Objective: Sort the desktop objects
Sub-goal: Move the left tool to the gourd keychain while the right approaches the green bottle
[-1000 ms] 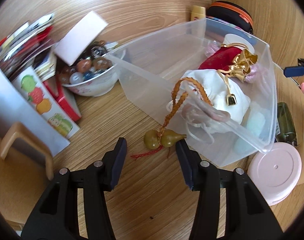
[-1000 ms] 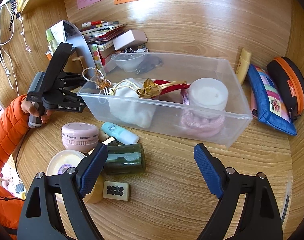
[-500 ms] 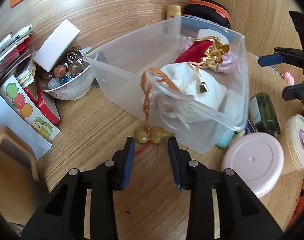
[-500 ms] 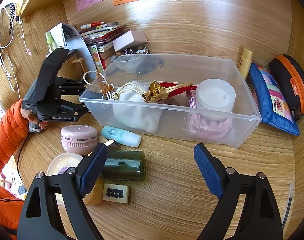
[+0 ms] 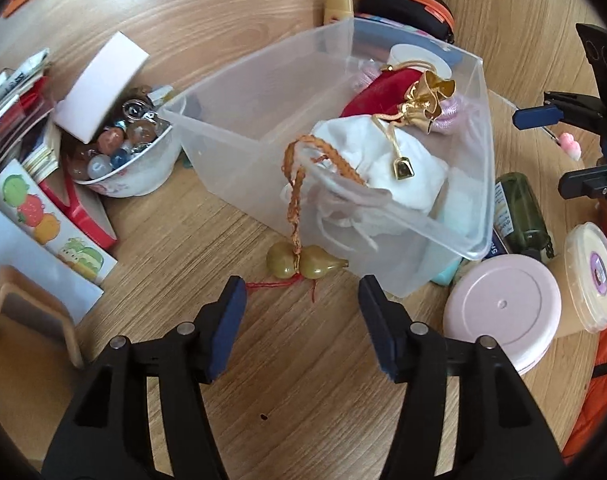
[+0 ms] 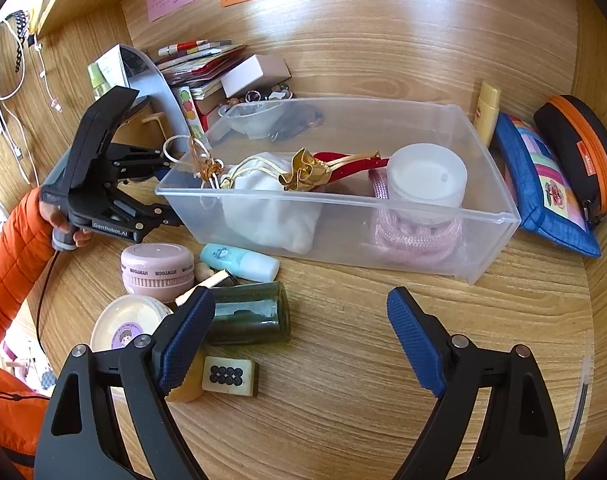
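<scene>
A clear plastic bin [image 5: 479, 152] [image 6: 343, 216] holds a white cloth pouch [image 5: 387, 172] [image 6: 271, 208], a red and gold pouch [image 5: 387, 92], a pink cord [image 6: 415, 236] and a white jar [image 6: 425, 178]. An olive gourd charm [image 5: 303, 266] lies on the desk outside the bin; its orange braided cord [image 5: 295, 196] hangs over the bin's rim. My left gripper [image 5: 301, 320] is open and empty, just short of the gourd. It also shows in the right wrist view [image 6: 159, 196]. My right gripper [image 6: 301, 340] is open and empty, above the desk in front of the bin.
A pink round case [image 5: 501, 312] [image 6: 157, 268], cream tub [image 6: 125, 324], green bottle [image 6: 251, 314], teal tube [image 6: 239, 262] and mahjong tile [image 6: 229, 376] lie left of the bin's front. A bowl of beads [image 5: 123, 160] and books [image 5: 19, 92] stand behind. Blue pouch [image 6: 543, 184] at right.
My left gripper narrowed half a second ago and has opened wide again, pulled back slightly from the gourd. The gourd stays on the desk. The right gripper barely moved.
</scene>
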